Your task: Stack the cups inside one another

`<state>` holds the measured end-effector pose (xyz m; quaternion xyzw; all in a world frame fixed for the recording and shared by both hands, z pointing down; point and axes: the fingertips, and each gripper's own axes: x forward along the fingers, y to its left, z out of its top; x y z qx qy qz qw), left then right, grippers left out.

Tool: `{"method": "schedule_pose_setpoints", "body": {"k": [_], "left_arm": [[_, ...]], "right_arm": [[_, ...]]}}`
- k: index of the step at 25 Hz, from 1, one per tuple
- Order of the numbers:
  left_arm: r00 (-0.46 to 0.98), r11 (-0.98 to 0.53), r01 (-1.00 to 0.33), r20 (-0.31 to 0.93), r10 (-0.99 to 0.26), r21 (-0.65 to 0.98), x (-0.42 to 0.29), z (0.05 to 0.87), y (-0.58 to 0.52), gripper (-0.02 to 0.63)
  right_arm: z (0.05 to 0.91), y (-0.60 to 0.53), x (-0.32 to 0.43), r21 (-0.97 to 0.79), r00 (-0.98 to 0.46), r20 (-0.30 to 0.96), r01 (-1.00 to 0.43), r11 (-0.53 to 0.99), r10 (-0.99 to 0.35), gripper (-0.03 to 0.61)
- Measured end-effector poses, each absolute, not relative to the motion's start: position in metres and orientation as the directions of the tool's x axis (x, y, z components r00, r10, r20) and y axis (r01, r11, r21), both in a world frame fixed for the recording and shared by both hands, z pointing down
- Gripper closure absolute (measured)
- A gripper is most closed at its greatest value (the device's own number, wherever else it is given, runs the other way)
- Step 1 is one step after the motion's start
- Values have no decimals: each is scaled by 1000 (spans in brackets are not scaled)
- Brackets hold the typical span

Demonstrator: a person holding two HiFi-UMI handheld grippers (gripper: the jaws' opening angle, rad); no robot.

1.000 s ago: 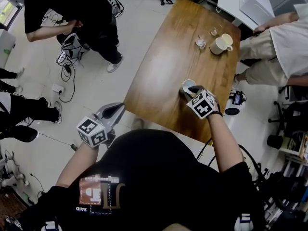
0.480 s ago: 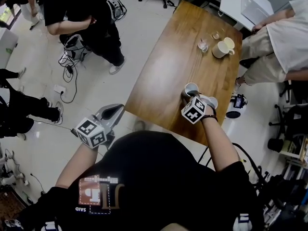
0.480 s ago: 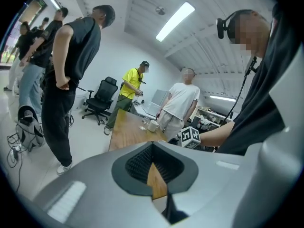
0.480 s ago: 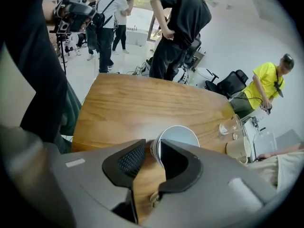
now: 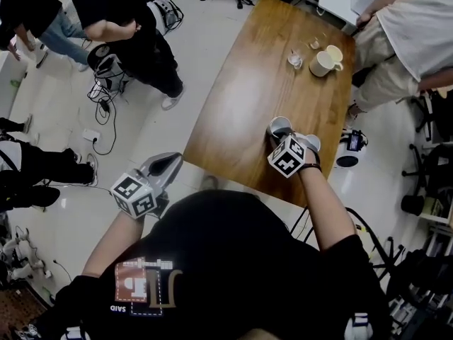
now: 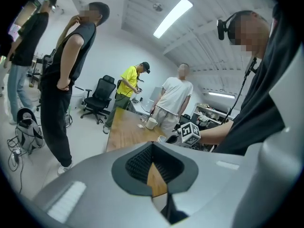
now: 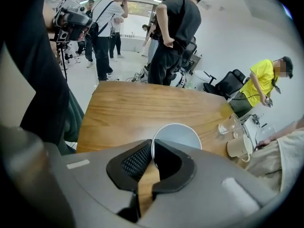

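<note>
— From overhead, where's the cup (image 5: 280, 127)?
— At the table's (image 5: 241, 98) near right edge, with the right gripper (image 5: 277, 139) on it. Bare wood left and far.
— Left gripper's (image 6: 153, 169) view?
— Jaws together, empty, table ahead.
— Right gripper's view?
— Just closed, clamped on the cup's rim.

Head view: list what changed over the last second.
The right gripper sank slightly onto the near white cup. Its jaws have just been closing and now pinch the cup's rim. The cup still sits on the table. The left gripper stayed beside the table, shut and empty. The mug and glasses at the far end stayed put.
</note>
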<state>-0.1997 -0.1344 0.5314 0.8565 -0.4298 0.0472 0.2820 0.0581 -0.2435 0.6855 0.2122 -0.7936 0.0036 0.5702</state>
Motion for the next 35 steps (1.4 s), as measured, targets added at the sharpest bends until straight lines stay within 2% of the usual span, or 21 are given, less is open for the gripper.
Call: {"method": "schedule_pose_setpoints", "body": {"k": [6,12,18,25,27,29,32,35], "left_arm": [[674,-531,-723,283,-682,442,-171,524,-146,612],[719,-583,-680,249,-648,444,-141,519,-159,612],[743,-609,-656,241,-624,446,-118,515,-167,612],[740,-600,-662,263,-619,449,-111,520,-166,612],[737,-595,-665,271,-619,451,-112,522,-164,612],[734,-589,-668,275,-621,454,-115,524,-163,612],[731,-586,-670,273,-625,455,-121,526,-165,612],[734,-590,-665,259,-627,457,-123,524,-170,612]], "right_arm": [[628,-241,75,208,-308,889,-385,899,-338,548],[580,-237,131,220,-290,877,-467,857,-383,548],[591,-221,187,213,-213,906,-520,827,-367,548],[636,-218,199,165,-197,928,-546,822,-317,544],[648,-218,198,150,-202,930,-555,818,-307,519],[651,-219,196,141,-208,929,-562,815,-305,463],[633,-223,192,156,-236,907,-583,798,-350,456],[594,-234,187,169,-310,832,-648,743,-460,470]]}}
